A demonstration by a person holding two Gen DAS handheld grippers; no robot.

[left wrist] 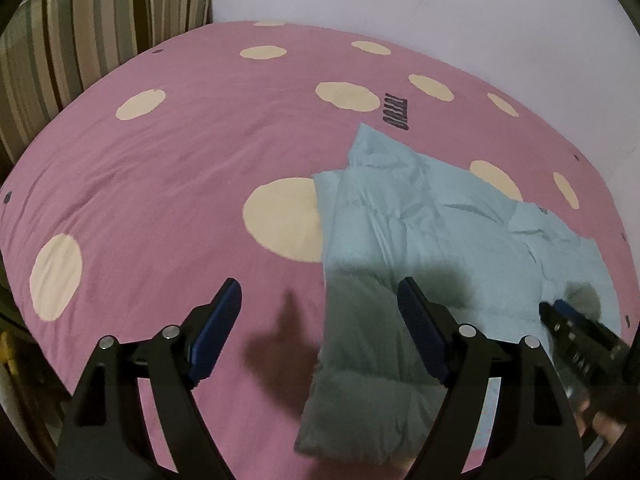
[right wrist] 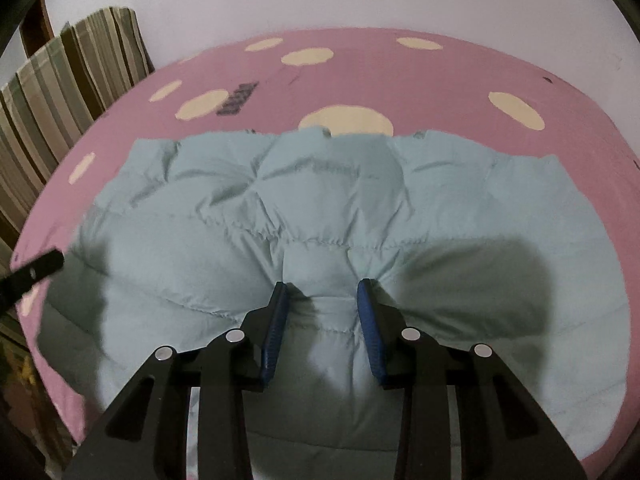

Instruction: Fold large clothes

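Blue-padded fingers [right wrist: 274, 328] of the right claw [right wrist: 322, 292] sit nearest the lens in the right wrist view, partly closed and pressed down into the pale blue puffer jacket [right wrist: 320, 208]. A raised ridge of quilted fabric bunches between the two pads, which touch it on either side. The jacket lies spread across a bed covered by a pink sheet [right wrist: 400, 80] with cream dots. Dark block lettering [right wrist: 238, 98] is printed on the sheet beyond the jacket, too blurred to read.

From the left wrist view, the left claw [left wrist: 320, 292] hangs wide open above the bed, holding nothing; its left finger is over bare pink sheet [left wrist: 160, 180] and its right finger over the jacket's [left wrist: 400, 220] left edge. The printed lettering [left wrist: 396, 114] shows here too, sideways and not legible. The right claw [left wrist: 576, 328] appears at the right edge, down on the jacket. Striped fabric [left wrist: 80, 40] stands behind the bed against a white wall [left wrist: 440, 8].
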